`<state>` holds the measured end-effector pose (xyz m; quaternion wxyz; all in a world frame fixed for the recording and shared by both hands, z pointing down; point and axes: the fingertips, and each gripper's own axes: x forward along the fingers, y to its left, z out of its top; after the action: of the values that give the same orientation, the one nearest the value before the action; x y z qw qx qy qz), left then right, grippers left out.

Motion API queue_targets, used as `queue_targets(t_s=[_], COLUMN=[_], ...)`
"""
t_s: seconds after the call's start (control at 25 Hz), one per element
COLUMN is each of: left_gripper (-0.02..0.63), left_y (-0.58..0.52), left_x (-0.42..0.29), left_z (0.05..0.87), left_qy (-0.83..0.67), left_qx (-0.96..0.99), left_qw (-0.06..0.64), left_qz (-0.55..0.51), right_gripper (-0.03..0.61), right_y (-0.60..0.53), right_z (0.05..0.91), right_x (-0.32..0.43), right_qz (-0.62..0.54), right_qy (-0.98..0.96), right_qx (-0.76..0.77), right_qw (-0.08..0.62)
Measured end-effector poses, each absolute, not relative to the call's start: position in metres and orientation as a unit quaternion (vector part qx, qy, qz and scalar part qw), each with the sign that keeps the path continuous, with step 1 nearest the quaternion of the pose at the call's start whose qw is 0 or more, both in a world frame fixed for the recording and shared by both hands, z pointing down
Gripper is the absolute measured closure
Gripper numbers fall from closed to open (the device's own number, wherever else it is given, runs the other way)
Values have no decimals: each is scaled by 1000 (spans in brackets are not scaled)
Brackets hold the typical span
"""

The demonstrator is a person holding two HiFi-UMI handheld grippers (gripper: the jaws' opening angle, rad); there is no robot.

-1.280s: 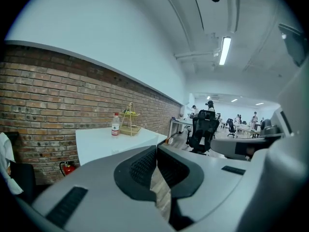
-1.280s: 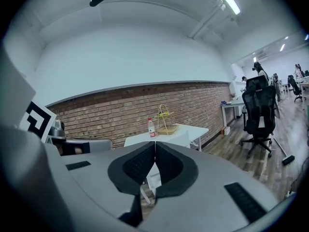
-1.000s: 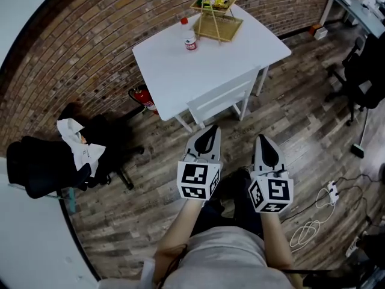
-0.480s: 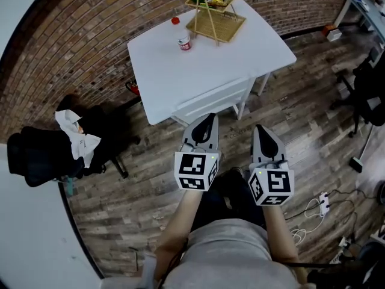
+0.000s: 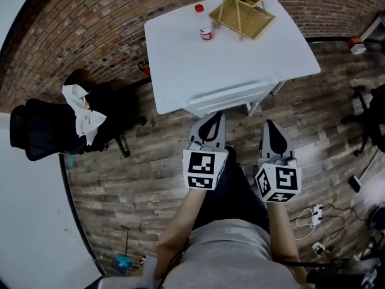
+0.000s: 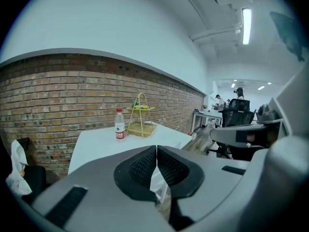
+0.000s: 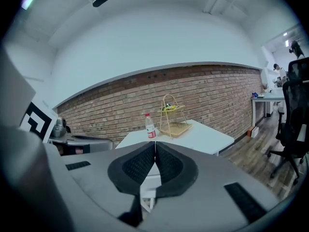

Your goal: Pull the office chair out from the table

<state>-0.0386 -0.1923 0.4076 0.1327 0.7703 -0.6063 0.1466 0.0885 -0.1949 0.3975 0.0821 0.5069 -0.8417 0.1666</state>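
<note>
A white table (image 5: pixel 228 65) bears a bottle (image 5: pixel 203 23) (red-capped) and wicker basket stand (image 5: pixel 245 18).

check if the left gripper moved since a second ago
Yes: the left gripper has come forward, closer to the near edge of the white table.

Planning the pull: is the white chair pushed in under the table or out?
Pushed in: only the back of the white chair shows, at the near edge of the table; its seat hidden underneath.
</note>
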Motion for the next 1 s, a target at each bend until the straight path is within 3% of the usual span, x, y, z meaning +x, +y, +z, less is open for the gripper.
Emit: queue_targets(t_s=[1.0], left_gripper=[597], left_y=[-311], left_x=[-31], left_z=[481], left_qy=[-416], left_qx=[836], left_qw=[62], left_qz=[354], right_gripper=[563], right_y=[-342], right_z=[429], right_x=[35], right_qz=[182], right_qy=[-822], right_qx=[527], right_qw=[119])
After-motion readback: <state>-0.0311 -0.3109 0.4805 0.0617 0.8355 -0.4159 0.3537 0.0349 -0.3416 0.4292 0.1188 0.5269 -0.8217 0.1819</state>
